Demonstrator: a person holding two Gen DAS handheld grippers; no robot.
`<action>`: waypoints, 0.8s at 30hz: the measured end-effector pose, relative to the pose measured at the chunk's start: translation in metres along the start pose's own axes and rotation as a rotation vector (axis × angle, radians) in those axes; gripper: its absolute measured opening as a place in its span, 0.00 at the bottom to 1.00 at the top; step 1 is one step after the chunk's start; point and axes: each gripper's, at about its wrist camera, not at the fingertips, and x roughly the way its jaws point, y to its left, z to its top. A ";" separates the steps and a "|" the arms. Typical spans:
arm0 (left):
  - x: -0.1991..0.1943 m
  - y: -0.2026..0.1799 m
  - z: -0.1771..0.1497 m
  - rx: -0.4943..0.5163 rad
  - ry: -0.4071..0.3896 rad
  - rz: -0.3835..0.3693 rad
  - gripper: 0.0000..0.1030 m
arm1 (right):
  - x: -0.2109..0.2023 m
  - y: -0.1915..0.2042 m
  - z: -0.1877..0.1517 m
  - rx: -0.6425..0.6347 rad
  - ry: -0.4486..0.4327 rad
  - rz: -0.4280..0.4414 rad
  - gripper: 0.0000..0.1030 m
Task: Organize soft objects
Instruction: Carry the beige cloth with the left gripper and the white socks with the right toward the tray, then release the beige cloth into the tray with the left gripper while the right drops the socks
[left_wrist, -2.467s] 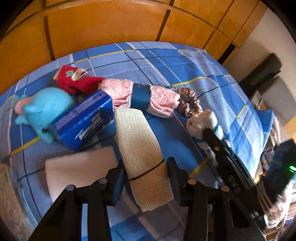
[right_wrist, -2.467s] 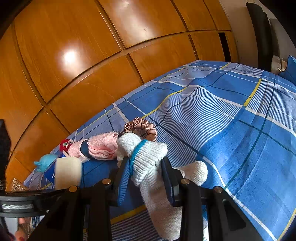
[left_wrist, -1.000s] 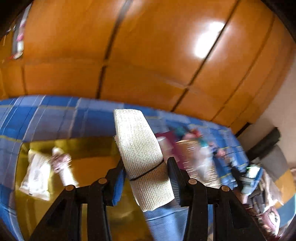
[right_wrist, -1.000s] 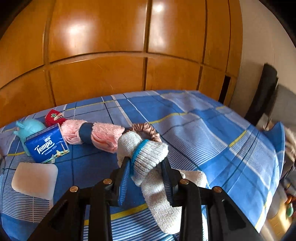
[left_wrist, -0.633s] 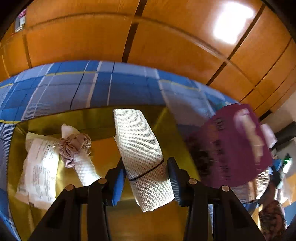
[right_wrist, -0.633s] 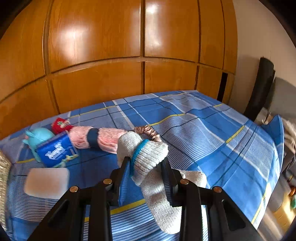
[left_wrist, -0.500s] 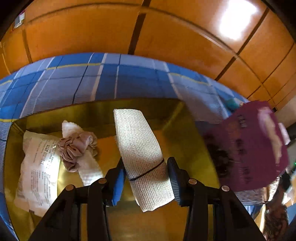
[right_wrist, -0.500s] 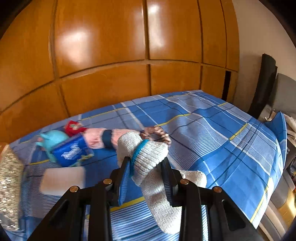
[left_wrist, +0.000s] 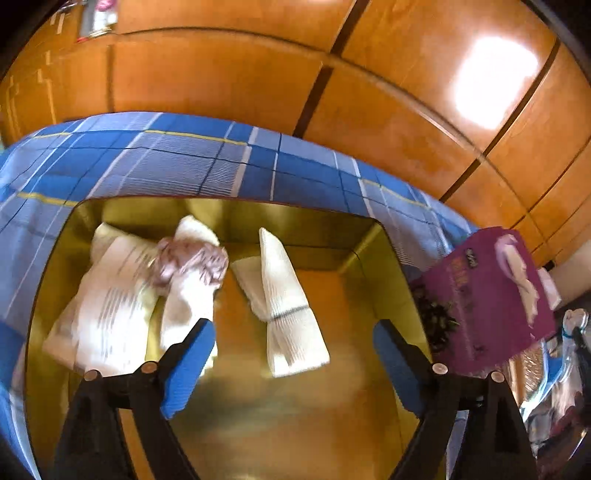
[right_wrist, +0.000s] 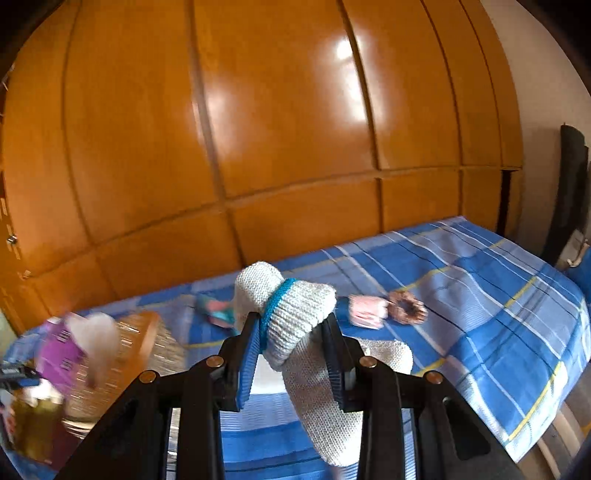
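Left wrist: claw (left_wrist: 293, 363) just sprung wide — banded cream gauze roll (left_wrist: 286, 306) loose in gold box (left_wrist: 391, 258).

Glossy wood panelling (right_wrist: 280, 122) — shiny gold box (left_wrist: 295, 424), knit glove (right_wrist: 295, 314), woven checked bedsheet (right_wrist: 498, 295).

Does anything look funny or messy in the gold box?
A little. The bandage roll lies slanted, one end propped on the box's back wall, just let go by the opening left gripper. The scrunchie sits piled on a white cloth. Nothing looks torn or spilled.
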 end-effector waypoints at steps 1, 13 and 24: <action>-0.007 -0.001 -0.005 -0.001 -0.016 0.011 0.85 | -0.004 0.008 0.003 -0.003 -0.005 0.022 0.31; -0.055 0.014 -0.054 -0.046 -0.095 0.112 0.88 | -0.037 0.164 0.008 -0.158 0.056 0.449 0.32; -0.086 0.044 -0.075 -0.100 -0.156 0.164 0.88 | -0.010 0.303 -0.054 -0.246 0.290 0.684 0.32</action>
